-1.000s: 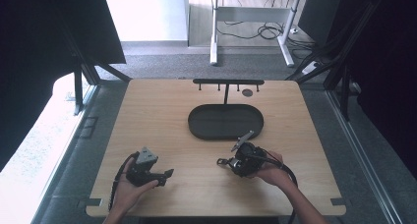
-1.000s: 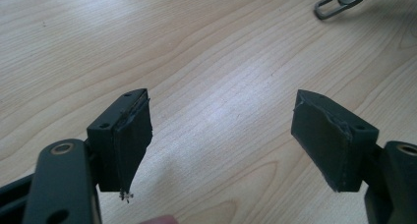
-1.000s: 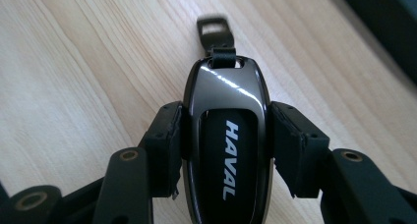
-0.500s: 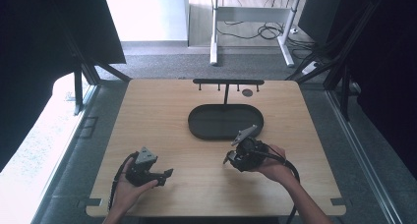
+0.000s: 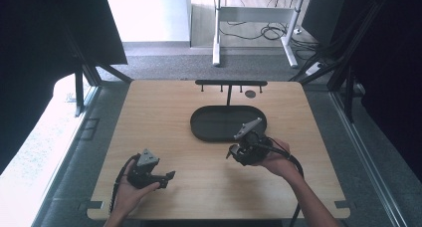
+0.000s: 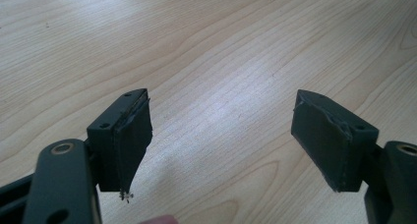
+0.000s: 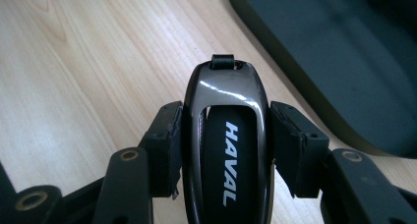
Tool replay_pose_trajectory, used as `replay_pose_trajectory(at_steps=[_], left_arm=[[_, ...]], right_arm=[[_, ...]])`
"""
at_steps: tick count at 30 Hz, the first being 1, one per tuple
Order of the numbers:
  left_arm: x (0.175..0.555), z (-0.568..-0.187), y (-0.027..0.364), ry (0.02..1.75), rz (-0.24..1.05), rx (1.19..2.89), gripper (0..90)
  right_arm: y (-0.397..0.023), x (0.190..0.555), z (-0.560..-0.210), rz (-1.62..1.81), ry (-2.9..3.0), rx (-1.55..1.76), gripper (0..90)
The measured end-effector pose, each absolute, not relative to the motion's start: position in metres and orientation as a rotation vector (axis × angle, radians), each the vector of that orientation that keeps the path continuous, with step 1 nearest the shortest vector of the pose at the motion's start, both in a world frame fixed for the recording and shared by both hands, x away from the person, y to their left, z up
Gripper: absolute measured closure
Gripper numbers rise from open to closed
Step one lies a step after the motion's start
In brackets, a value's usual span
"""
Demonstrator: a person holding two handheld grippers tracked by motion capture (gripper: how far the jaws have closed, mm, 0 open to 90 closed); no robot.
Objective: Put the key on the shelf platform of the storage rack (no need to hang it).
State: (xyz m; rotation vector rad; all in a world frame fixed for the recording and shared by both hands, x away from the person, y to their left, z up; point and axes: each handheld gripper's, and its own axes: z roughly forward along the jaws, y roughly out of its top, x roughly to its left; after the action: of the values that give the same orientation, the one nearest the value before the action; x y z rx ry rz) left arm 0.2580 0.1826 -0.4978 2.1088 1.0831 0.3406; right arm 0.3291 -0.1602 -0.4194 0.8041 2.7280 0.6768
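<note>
Right gripper [image 7: 223, 150] clamps key fob [image 7: 226, 140], just off tray [image 7: 344, 62] rim, open tabletop [image 5: 164, 112] leftward; lifted since earlier. Left gripper [image 6: 221, 145] wide, empty.

Bare light wooden tabletop [image 5: 164, 117] is lying open across the left half and along the near edge, giving either gripper free passage. The shallow black oval tray [image 5: 211, 125] is occupying the middle, just beyond the right gripper [image 5: 230, 152]. Behind it a low black T-shaped rack [image 5: 230, 82] is standing, apparently with small hooks, blocking the far edge beside a small dark round disc [image 5: 250, 93].
</note>
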Motion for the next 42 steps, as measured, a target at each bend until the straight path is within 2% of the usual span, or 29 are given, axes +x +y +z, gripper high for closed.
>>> replay_pose_trajectory(at_steps=[24,42], left_arm=[[0.258,-0.499,0.183,1.078,0.339,2.114,23.6],[0.259,-0.499,0.184,1.082,0.337,2.112,23.6]], right_arm=[[-0.151,0.378,-0.396,0.688,2.692,0.855,49.4],[-0.149,0.418,-0.401,0.699,2.686,0.928,49.5]])
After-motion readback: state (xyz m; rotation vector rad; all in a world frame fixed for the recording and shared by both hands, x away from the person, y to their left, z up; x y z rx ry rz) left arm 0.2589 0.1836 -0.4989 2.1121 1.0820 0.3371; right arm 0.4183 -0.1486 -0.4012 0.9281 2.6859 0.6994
